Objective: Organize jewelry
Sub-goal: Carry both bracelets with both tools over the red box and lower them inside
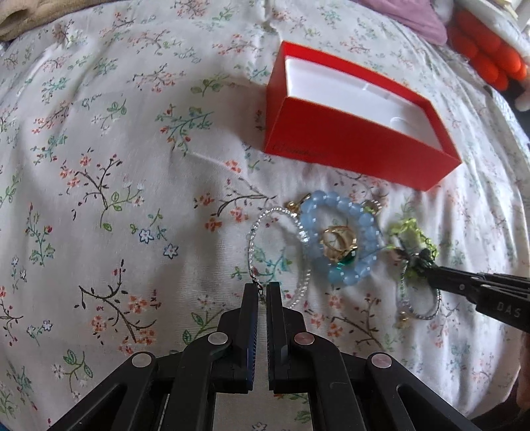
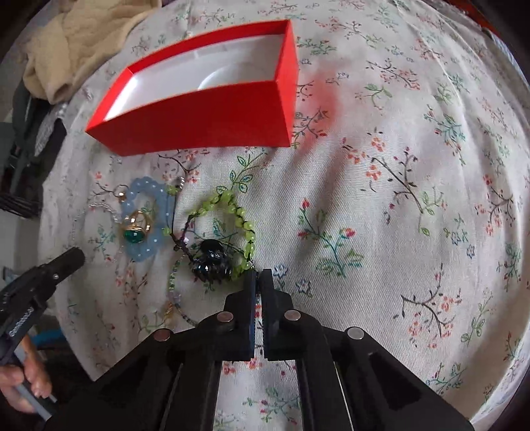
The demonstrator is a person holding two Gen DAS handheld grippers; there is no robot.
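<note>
An open red box [image 1: 347, 142] [image 2: 198, 116] with a white lining lies on the floral sheet. In front of it is a heap of jewelry. It holds a blue bead bracelet [image 1: 344, 205] [image 2: 142, 184] around a gold ring with a green stone [image 1: 338, 242] [image 2: 135, 232]. A clear bead bracelet [image 1: 253, 238], a green bead bracelet [image 1: 407, 227] [image 2: 228, 199] and a dark faceted bead cluster [image 2: 210, 262] are also there. My left gripper [image 1: 263, 288] [image 2: 76, 255] is shut with the clear bracelet's clasp between its tips. My right gripper [image 2: 260, 277] [image 1: 427, 268] is shut on the green bracelet's cord.
A thin multicolour bead strand [image 1: 424, 313] [image 2: 172, 281] lies by the heap. A beige cloth [image 2: 76, 43] sits beyond the box, orange items [image 1: 490, 59] and a purple cloth [image 1: 414, 20] at the far right. A person's hand [image 2: 26, 384] holds the left gripper's handle.
</note>
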